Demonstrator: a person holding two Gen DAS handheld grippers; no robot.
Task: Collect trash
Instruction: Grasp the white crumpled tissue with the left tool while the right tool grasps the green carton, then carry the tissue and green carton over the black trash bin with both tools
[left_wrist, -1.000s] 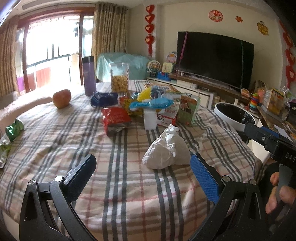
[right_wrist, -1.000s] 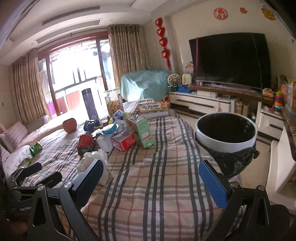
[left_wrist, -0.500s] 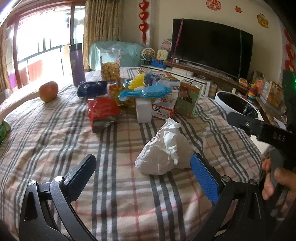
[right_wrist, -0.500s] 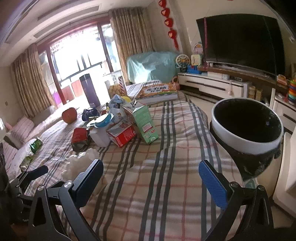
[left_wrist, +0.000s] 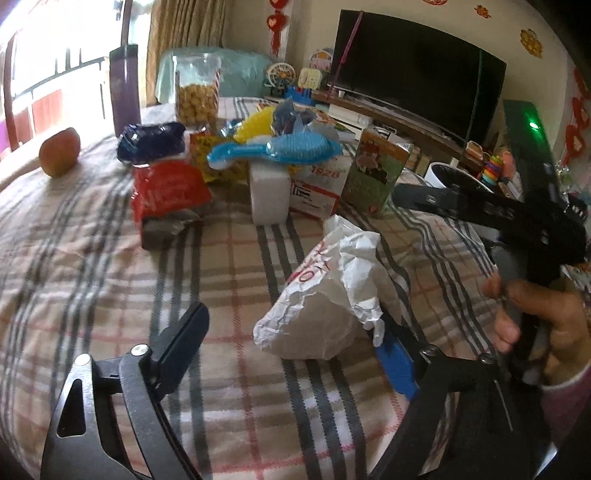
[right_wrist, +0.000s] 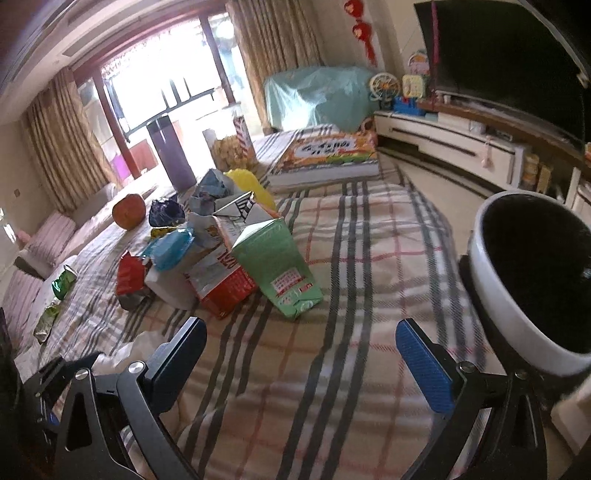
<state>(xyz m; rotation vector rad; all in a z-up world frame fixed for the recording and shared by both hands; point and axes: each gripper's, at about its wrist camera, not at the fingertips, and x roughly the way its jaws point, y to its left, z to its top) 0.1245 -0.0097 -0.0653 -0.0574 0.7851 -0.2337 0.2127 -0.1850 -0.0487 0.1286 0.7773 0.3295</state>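
Living room, plaid-covered surface (left_wrist: 110, 295) strewn with wrappers, cartons and an apple (left_wrist: 59, 151) below a dark television (left_wrist: 413, 74). Crumpled white paper bag (left_wrist: 325, 295) now between the fingers of the left claw (left_wrist: 291, 343), closer than a moment ago, jaws closing but not yet pressing, blue pad just beside its right edge. Right claw (right_wrist: 306, 354) spread apart and empty, swung nearer the white-rimmed trash bin (right_wrist: 517, 295). Likely meaning: first pickup imminent, bin waiting well apart to the right.
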